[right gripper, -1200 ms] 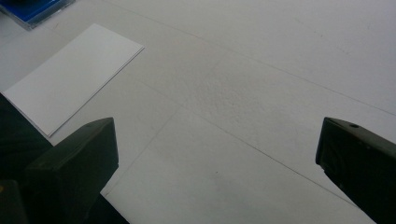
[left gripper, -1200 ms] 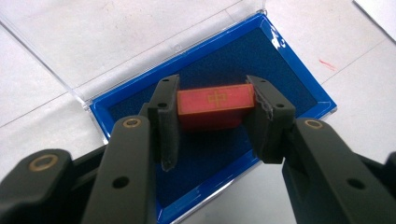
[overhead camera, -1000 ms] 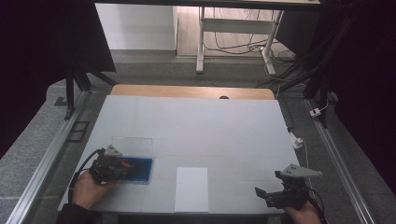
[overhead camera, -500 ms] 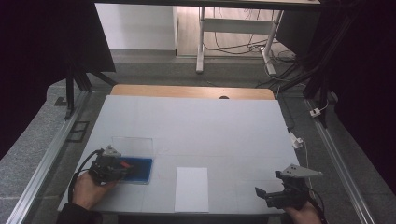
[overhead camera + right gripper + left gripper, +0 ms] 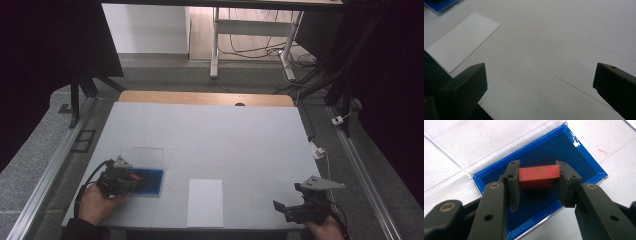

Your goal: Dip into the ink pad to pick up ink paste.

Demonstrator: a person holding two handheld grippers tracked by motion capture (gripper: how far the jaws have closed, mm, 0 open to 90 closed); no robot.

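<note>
Two grippers: one in each of the person's hands, both low over a pale grey bench (image 5: 220, 135).
Left gripper: the left gripper (image 5: 537, 178) sits at the near left of the bench, above an open blue box (image 5: 584, 162); from the high view it shows at (image 5: 131, 178).
Left fingers: the fingers (image 5: 513, 183) are closed most of the way, pressing on the two short ends of a small red block (image 5: 539, 173), which they hold level.
Red block: it bears a small gold cross-like mark on top and hangs over the dark blue lining of the box; whether its underside touches the lining cannot be told.
Blue box: a shallow tray with a bright blue rim, its clear lid (image 5: 486, 142) folded back flat on the bench behind it.
Right gripper: the right gripper (image 5: 285, 208) rests at the near right, well apart from the box.
Right fingers: spread wide, with nothing between them but bare bench.
White card: a white card (image 5: 205, 202) lies flat near the front edge, between the two grippers, untouched.
Progress: the lid is open and the block is gripped, so the pick-up looks done or nearly so.
Left to do: judging by the layout, the block is likely a stamp bound for the card, so carrying it across and pressing it down remain.
</note>
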